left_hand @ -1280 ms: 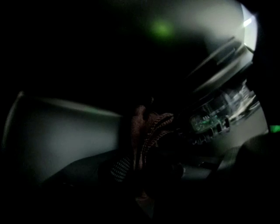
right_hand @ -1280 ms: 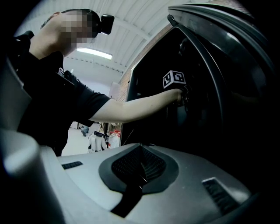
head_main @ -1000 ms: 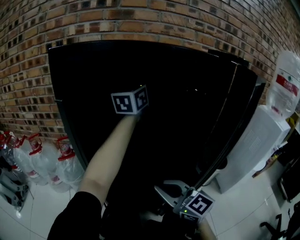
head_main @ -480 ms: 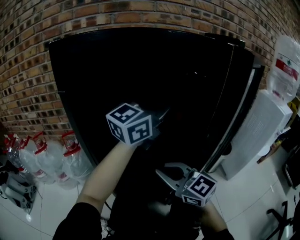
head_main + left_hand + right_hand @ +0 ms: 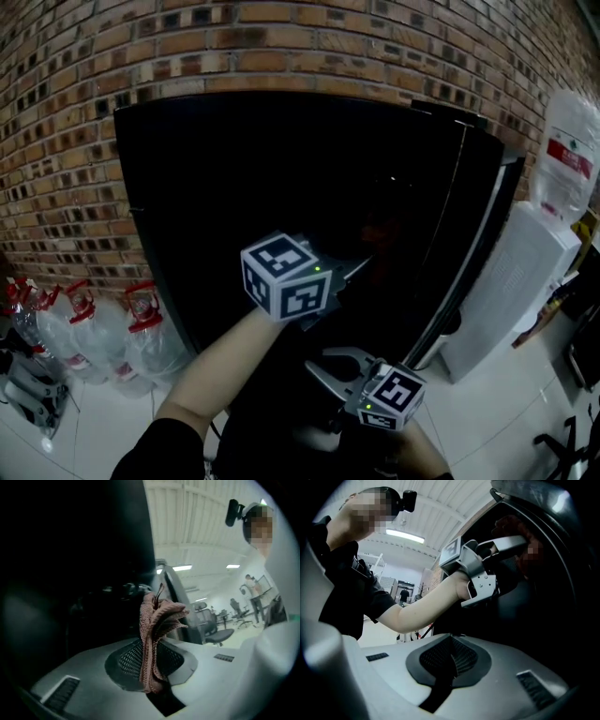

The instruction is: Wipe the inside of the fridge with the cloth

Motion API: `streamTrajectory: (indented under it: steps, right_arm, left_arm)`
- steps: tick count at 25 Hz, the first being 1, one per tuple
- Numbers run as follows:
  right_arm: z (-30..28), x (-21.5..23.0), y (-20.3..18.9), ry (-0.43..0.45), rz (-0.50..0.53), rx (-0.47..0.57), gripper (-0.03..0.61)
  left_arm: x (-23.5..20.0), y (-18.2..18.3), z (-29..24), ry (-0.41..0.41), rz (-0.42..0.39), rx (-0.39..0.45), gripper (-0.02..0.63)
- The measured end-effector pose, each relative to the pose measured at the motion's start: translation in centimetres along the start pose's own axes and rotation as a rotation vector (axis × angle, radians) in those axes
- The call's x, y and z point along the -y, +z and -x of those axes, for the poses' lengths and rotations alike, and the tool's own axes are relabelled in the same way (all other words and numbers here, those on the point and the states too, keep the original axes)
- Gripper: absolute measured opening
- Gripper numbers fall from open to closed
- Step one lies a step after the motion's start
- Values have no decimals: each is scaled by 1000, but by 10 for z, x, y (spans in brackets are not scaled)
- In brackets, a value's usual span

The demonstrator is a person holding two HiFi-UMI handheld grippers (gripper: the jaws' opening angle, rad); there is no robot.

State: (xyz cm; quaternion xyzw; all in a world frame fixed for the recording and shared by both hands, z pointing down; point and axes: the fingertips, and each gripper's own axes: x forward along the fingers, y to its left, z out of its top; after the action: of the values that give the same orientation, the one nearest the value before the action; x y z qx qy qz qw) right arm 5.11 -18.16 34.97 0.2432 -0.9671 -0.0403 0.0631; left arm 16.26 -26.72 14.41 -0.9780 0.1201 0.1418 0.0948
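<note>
The black fridge (image 5: 234,169) stands against the brick wall, and its front is dark and glossy. My left gripper (image 5: 361,265) is held out before it at mid height, pointing right and slightly up. In the left gripper view the jaws (image 5: 151,665) are shut on a pinkish-brown cloth (image 5: 159,620), which sticks up in folds between the pads. The right gripper view shows that left gripper (image 5: 520,541) from below, with the cloth (image 5: 509,527) a reddish blur at its tip. My right gripper (image 5: 323,370) sits lower and nearer to me. Its jaws (image 5: 451,660) are shut with nothing between them.
Several large water bottles (image 5: 94,333) with red caps lie on the floor at the left of the fridge. A white water dispenser (image 5: 511,291) with a bottle on top (image 5: 567,159) stands close at its right. White floor tiles (image 5: 497,422) show at the lower right.
My left gripper has drawn back from the fridge front toward me, moved down and right, and turned. The cloth stays in it. The right gripper has hardly moved.
</note>
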Motion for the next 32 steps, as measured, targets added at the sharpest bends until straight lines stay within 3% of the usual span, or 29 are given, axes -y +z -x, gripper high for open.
streamTrajectory:
  steps: [2,7,13,32]
  right_arm:
    - [-3,-1,-3,9,-11,-1,3]
    - [-16,4,-11,36,-30,-7,3]
    - [-16,14,-11,59,-35,8,3]
    - [-18,27,-37,56,-83,12,3]
  left_arm:
    - [-11,-6,2,33,8,0,58]
    - [-23,-9,4,21,51,23,60]
    - [-69,-13,3,196,-3,1,58]
    - [-180,-42,-15,457,-49,-22,58]
